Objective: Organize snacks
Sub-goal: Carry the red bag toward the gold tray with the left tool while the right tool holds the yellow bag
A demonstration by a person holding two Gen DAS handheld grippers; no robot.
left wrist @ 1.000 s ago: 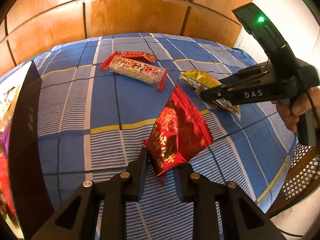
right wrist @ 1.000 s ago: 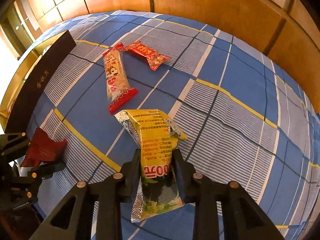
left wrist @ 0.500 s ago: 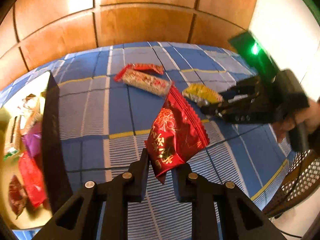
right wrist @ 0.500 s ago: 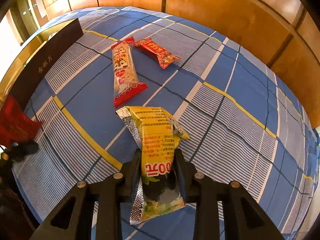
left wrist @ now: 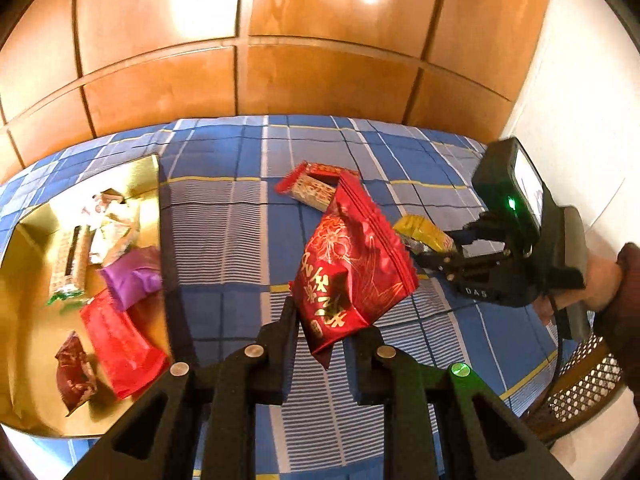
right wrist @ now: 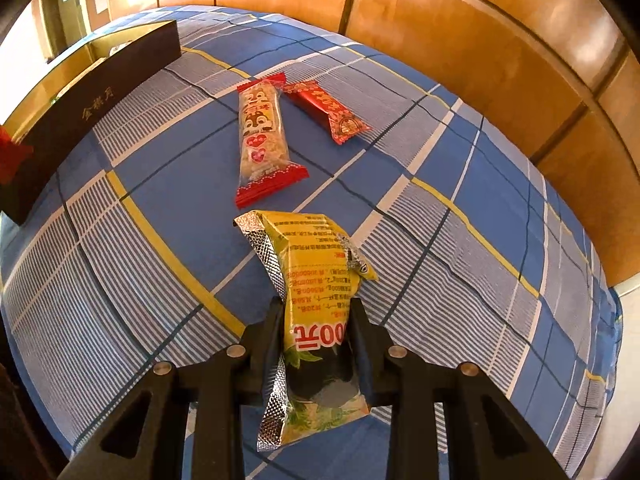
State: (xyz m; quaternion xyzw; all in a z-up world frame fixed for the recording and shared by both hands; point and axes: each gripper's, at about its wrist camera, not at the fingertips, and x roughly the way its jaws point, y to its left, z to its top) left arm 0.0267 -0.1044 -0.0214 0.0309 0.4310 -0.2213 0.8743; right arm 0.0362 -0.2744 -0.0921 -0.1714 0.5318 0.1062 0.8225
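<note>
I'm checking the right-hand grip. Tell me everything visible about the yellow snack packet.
The yellow snack packet is a crinkled foil pouch with silver seams, printed text and a dark lower panel with green leaves. The right gripper pinches its middle from both sides; its top end points toward the blue checked cloth.

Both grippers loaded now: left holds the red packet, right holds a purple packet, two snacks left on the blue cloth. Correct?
Not quite. The right gripper holds the yellow packet, as the right wrist view shows. The purple packet lies in the gold box. The rest holds.

Red gold-printed packet (left wrist: 352, 272), yellow silver-edged packet (right wrist: 316, 312), blue plaid cloth (right wrist: 400, 240).
</note>
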